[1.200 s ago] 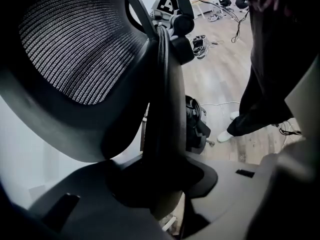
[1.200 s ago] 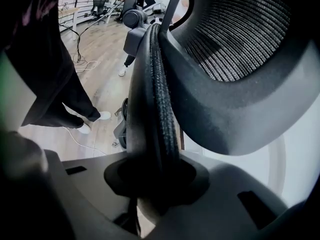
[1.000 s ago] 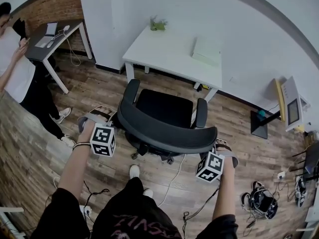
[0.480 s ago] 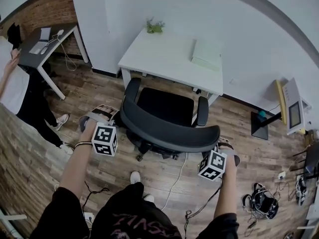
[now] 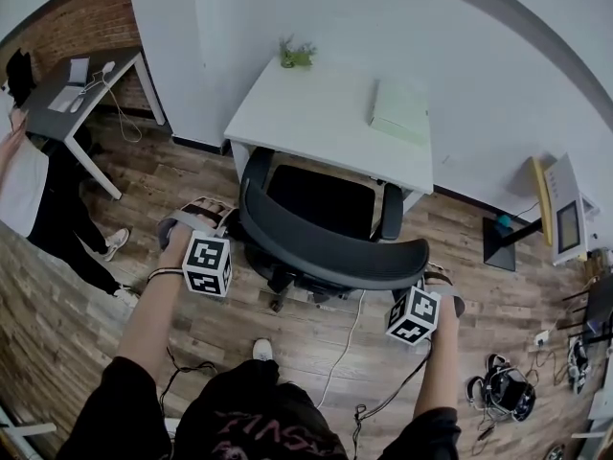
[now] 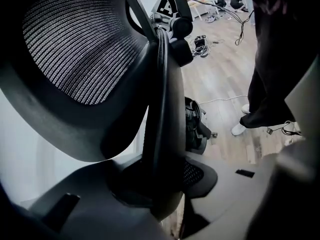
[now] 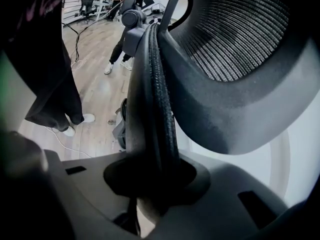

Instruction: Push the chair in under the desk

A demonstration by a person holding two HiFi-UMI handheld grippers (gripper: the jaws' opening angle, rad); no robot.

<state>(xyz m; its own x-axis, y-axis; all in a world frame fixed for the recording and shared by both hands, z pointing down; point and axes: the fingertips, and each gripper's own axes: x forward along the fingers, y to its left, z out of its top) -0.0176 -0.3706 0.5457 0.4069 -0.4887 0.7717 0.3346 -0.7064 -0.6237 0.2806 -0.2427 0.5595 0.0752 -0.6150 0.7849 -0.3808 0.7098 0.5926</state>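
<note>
Both pairs of jaws are clenched on the chair's back. In the left gripper view the left gripper (image 6: 160, 184) clamps the dark padded rim of the backrest (image 6: 162, 109), which stands upright between its jaws. The right gripper view shows the right gripper (image 7: 150, 184) gripping the same rim at its other end, with the mesh panel (image 7: 235, 39) curving away beside it.

From the head view, the two hold the curved back of the black mesh office chair (image 5: 321, 204) at its left and right ends, the person standing just behind it. The chair stands on the wooden plank floor (image 5: 192, 180), facing the white rectangular desk (image 5: 316, 113). The front of its seat meets the desk's near edge and the tips of both armrests are right at that edge, so most of the seat is not yet under the top.

The push looks partly done. Next comes a level shove toward the wall, both hands pressing evenly so the chair rolls straight and does not swivel. The armrests seem to sit between the desk's front legs; whether they clear the underside of the top cannot be told. A white cable (image 5: 340, 343) trails on the floor behind the castors.
</note>
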